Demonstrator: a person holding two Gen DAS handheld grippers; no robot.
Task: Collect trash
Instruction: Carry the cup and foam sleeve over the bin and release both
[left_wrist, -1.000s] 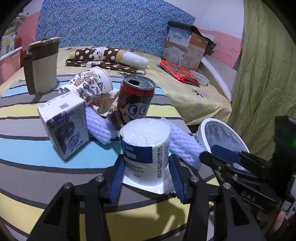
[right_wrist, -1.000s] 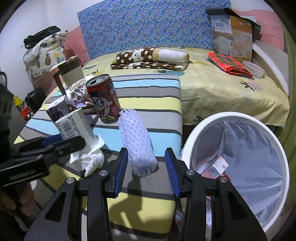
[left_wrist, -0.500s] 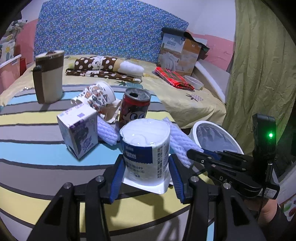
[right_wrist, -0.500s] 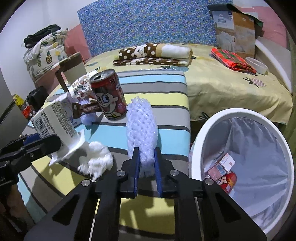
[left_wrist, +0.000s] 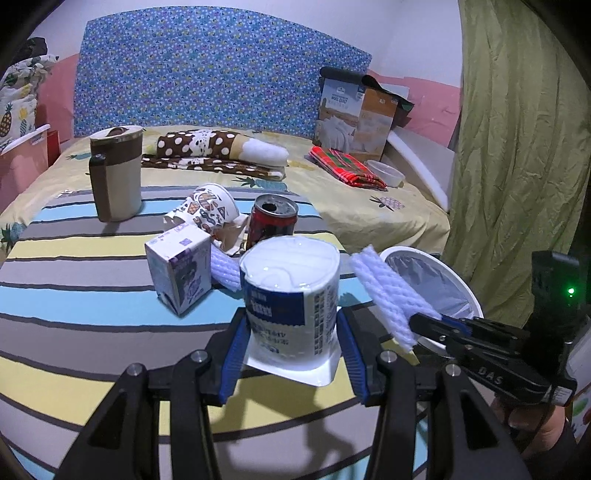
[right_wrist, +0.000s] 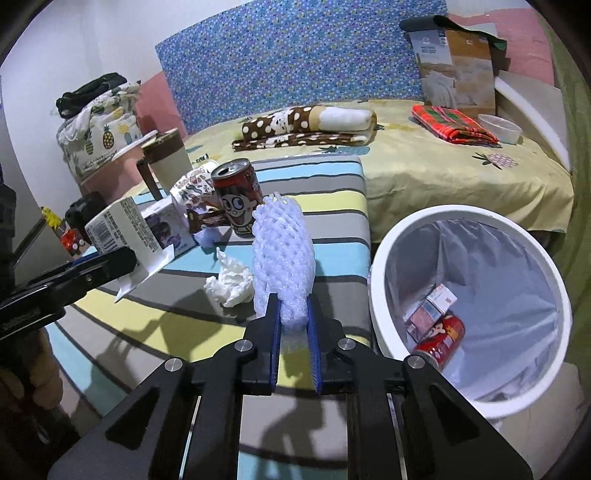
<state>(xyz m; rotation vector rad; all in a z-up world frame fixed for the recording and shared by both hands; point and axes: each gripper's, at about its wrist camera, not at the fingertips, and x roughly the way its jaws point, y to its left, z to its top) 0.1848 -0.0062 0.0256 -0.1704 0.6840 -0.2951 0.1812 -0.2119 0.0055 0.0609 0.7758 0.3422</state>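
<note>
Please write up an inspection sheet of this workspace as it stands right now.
Surface: striped cloth over a raised top beside a bed.
Job's things: yogurt cup and foam net sleeve are both held; red can, purple carton, patterned paper cup and crumpled tissue remain on the cloth. White bin already holds a can and cartons.
Clutter: brown-and-cream jug.
Grippers: left gripper clamps the yogurt cup; right gripper pinches the foam net sleeve.
Cables: nothing seen.
Surroundings: bed with folded blankets, boxed quilt, green curtain.
</note>
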